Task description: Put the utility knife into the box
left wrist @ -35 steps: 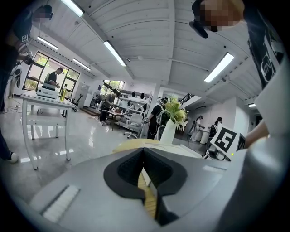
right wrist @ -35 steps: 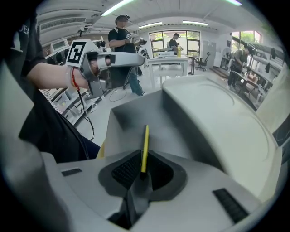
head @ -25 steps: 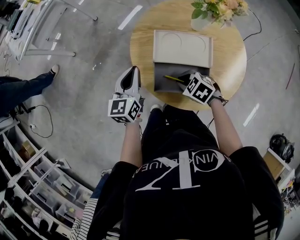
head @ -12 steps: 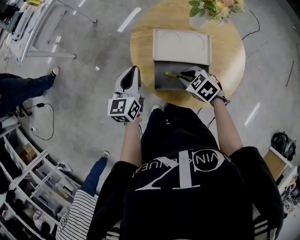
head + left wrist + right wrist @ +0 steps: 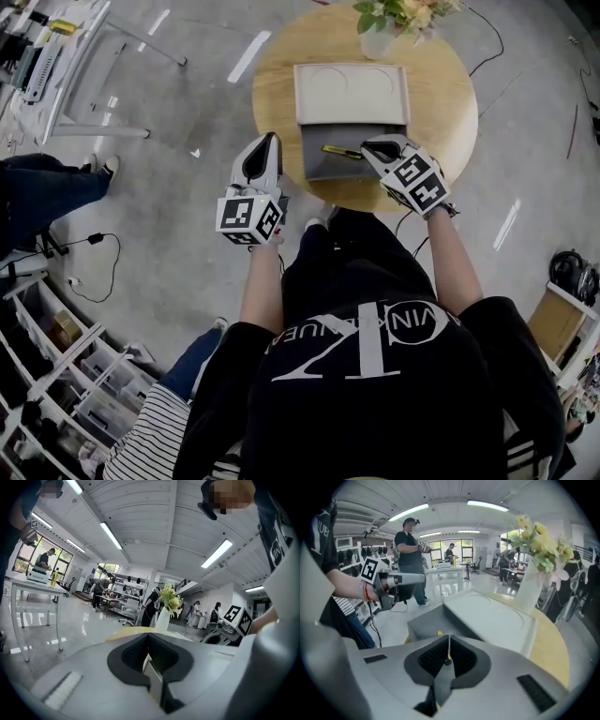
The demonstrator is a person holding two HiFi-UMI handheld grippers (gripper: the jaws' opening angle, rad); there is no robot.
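A grey box (image 5: 323, 167) stands open on the round wooden table (image 5: 441, 103), its lid (image 5: 352, 94) laid back behind it. The yellow and black utility knife (image 5: 340, 151) lies across the inside of the box, pointing left. My right gripper (image 5: 370, 150) is shut on the knife's right end, over the box's right side. In the right gripper view the jaws (image 5: 448, 646) are pressed together on a thin strip, with a yellow bit of the knife (image 5: 438, 633) beyond them over the box (image 5: 424, 620). My left gripper (image 5: 265, 142) hangs off the table's left edge, shut and empty.
A white vase of flowers (image 5: 384, 23) stands at the table's far edge behind the lid. A person's legs (image 5: 56, 178) are on the floor to the left. Shelving (image 5: 66, 375) fills the lower left. A cable (image 5: 98, 248) lies on the floor.
My right gripper has carried the knife a little further over the box and turned its marker cube rightward. The left gripper has stayed in place beside the table.
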